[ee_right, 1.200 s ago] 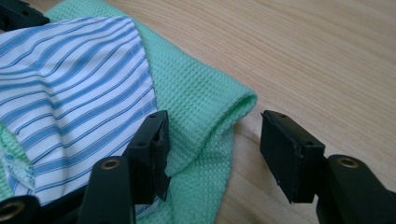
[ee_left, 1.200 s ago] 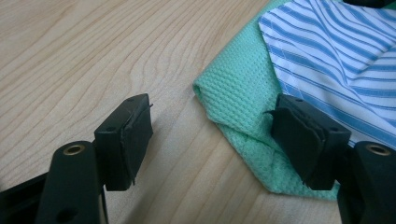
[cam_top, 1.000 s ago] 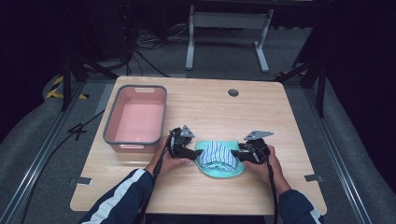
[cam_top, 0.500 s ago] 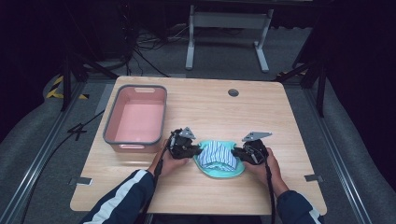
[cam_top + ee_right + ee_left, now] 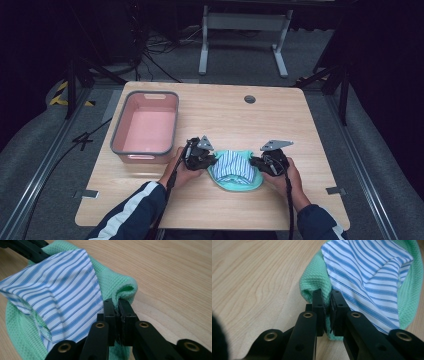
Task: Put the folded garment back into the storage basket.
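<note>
While I grip a tool in each hand, my left gripper (image 5: 206, 159) pinches the left edge of a mint-green waffle-weave cloth (image 5: 235, 181), and my right gripper (image 5: 261, 162) pinches its right edge. From the left gripper view, the jaws of my left gripper (image 5: 327, 312) are pressed together on a rolled fold of the green cloth (image 5: 314, 282), just where the blue-and-white striped fabric (image 5: 367, 277) begins. From the right gripper view, my right gripper (image 5: 117, 315) is clamped the same way on a puckered fold of the green cloth (image 5: 117, 282), with the striped fabric (image 5: 62, 290) lying on top to one side and the tip of my other gripper (image 5: 27, 250) beyond it.

On the high view, the striped fabric (image 5: 234, 164) sits on the green cloth, and the bundle lies on the wooden table (image 5: 220, 115) between my two hands, toward the near edge and a little right of centre. A pink bin with a grey rim (image 5: 145, 127) stands toward the table's left edge, just beside my left hand (image 5: 184, 171). My right hand (image 5: 286, 176) rests near the bundle's right side. A small round grey grommet (image 5: 249, 99) is set near the far edge.
</note>
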`<move>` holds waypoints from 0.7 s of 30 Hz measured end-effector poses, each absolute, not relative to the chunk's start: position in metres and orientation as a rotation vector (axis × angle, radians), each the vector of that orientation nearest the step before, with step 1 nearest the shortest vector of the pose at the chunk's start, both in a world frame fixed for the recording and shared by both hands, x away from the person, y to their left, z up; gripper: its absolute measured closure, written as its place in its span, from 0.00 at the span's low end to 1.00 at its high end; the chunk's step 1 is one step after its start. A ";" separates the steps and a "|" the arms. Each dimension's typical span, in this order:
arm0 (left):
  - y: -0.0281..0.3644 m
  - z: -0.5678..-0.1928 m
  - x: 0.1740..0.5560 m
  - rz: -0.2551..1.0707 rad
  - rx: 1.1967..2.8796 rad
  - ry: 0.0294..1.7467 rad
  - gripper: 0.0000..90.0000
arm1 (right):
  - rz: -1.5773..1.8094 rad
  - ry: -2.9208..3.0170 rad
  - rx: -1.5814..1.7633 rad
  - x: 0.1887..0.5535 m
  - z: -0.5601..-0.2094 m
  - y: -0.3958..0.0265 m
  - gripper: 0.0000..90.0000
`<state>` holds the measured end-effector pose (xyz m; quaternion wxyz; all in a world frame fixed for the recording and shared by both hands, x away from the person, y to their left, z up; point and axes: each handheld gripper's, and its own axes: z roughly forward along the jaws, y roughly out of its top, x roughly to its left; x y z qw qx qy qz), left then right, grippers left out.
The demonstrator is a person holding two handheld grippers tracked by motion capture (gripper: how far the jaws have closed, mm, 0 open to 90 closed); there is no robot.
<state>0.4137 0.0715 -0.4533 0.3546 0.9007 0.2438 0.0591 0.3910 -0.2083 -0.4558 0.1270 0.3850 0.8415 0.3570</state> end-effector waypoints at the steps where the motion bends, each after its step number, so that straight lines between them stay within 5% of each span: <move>1: 0.071 -0.450 0.414 0.150 2.328 0.628 0.93 | 1.047 2.444 1.126 0.391 -0.454 -0.209 0.96; 21: 0.060 -0.399 0.426 0.256 2.371 0.558 0.93 | 1.085 2.377 1.145 0.396 -0.414 -0.208 0.96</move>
